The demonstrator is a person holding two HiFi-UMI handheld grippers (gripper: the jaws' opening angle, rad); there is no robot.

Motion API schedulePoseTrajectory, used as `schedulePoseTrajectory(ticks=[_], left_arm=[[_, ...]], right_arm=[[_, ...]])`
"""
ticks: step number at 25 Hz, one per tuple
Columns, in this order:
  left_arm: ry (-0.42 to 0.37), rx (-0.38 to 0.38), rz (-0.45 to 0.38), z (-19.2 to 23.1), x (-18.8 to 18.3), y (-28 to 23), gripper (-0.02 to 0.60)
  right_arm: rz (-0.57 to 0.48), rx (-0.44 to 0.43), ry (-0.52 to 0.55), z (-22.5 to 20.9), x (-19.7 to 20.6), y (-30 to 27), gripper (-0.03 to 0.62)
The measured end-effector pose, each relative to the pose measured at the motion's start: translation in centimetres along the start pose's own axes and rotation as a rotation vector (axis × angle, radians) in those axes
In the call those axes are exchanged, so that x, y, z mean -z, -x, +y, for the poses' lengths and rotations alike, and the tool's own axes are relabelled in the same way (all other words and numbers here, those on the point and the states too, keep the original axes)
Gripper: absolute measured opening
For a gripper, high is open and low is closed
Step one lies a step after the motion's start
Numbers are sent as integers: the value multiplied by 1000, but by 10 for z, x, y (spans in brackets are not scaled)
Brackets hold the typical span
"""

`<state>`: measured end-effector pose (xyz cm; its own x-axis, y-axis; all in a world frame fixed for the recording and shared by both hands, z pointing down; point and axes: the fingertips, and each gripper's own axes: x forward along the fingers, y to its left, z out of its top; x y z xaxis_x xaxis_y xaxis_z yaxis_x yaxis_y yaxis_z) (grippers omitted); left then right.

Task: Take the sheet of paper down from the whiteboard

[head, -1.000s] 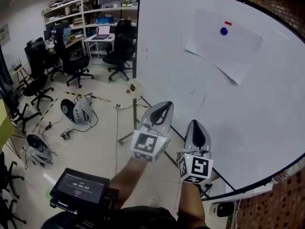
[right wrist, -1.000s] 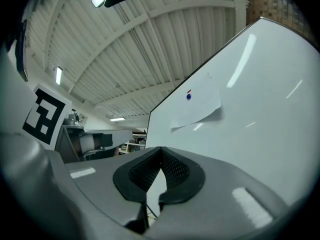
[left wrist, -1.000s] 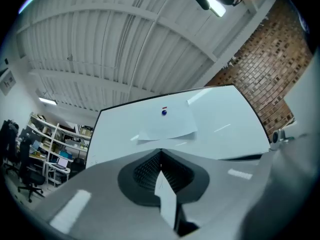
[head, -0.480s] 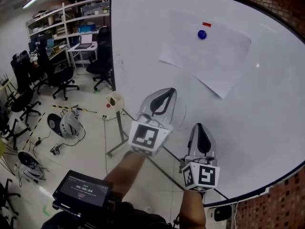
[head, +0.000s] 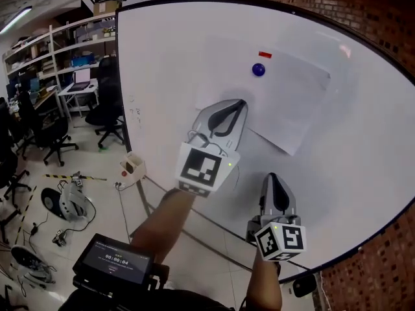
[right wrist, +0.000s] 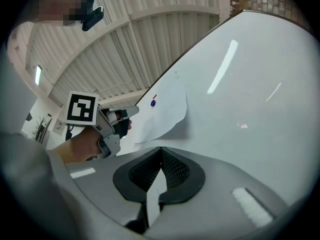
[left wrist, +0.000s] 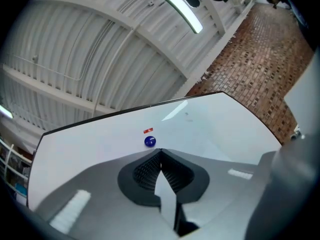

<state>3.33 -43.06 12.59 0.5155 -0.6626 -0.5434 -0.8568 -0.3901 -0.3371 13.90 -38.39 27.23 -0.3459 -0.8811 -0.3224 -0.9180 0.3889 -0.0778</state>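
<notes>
A white sheet of paper (head: 285,89) hangs tilted on the whiteboard (head: 168,57), pinned by a blue round magnet (head: 259,69) with a small red magnet (head: 264,55) just above it. My left gripper (head: 238,102) is shut and empty, its tip raised in front of the sheet's lower left part, a little below the blue magnet (left wrist: 150,141). My right gripper (head: 273,176) is shut and empty, lower and to the right, apart from the sheet. In the right gripper view the sheet's lower edge (right wrist: 167,119) curls off the board.
The whiteboard stands on a wheeled frame (head: 194,216). Office chairs (head: 107,112), desks and shelves (head: 65,63) fill the room at left, with gear and cables on the floor (head: 61,203). A brick wall (head: 363,18) runs behind the board at right. A timer screen (head: 111,259) sits at my chest.
I have stepped closer to the whiteboard. My left gripper rose up to the sheet's lower left area; my right gripper rose slightly. Both stayed shut.
</notes>
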Motion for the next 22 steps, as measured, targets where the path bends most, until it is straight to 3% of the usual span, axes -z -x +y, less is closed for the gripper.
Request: schedulePoseTrajectory(ticks=[5,9,11,15,17,22], left_arm=[[-60,65,-40,10,-20,-28,2],[-47,138,-56,10,-20,-42,3],[-52,172,-43,10,-16,-49,85],[-73,179,-7,14,-14,-62,111],[-83,182,6,16,-14,-68,132],[-51,224,59,7,-15,-78,158]], right_arm=[[-52,79,36,1,-22,-12,14],[-94,153,84,4,-31,-17,14],[-94,191,92,2,-31,-18,14],[-101,251,36,-13,-34,-9,14],[-109,230,-33,-21,-37,-6,17],[-107,5,-345,-29,-47,-12,103]])
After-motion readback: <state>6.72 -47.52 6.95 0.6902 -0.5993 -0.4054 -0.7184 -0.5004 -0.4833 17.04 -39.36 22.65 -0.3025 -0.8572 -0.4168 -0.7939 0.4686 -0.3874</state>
